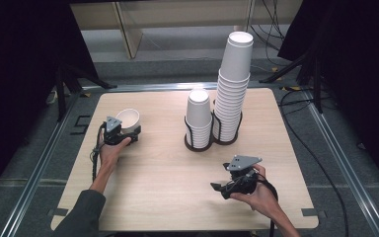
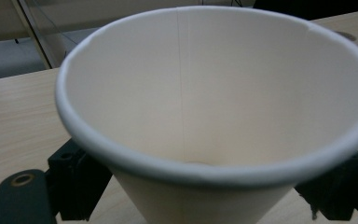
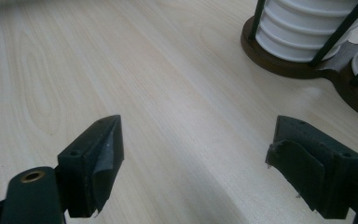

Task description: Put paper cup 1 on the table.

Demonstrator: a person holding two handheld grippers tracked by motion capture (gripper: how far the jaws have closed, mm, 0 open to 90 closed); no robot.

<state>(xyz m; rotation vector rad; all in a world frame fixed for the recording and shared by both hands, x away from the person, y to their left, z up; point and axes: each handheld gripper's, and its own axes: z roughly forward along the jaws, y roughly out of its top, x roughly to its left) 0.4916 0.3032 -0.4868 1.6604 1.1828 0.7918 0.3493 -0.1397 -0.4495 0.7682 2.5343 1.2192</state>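
A: What is the left gripper [image 1: 126, 132] doing?

B: It is clasping a white paper cup [image 2: 214, 107] between its jaws. The jaws are pressing on the cup's lower wall from both sides, and the cup's open mouth is tilting back toward the gripper's camera. The cup is sitting just ahead of the left hand [image 1: 109, 150], above the table [image 1: 163, 182].

A: And the right gripper [image 1: 218, 187]?

B: Its jaws are standing wide apart, with bare wood showing between them. It is resting in the right hand [image 1: 256, 193], pointing across the table toward the left gripper, well apart from the cup.

A: What is lying beyond the right gripper?

B: A dark two-ring holder [image 3: 328, 70] is standing ahead of it and to its right. The holder is carrying two stacks of white cups: a short stack [image 1: 198, 117] and, just beside it, a tall stack [image 1: 232, 86].
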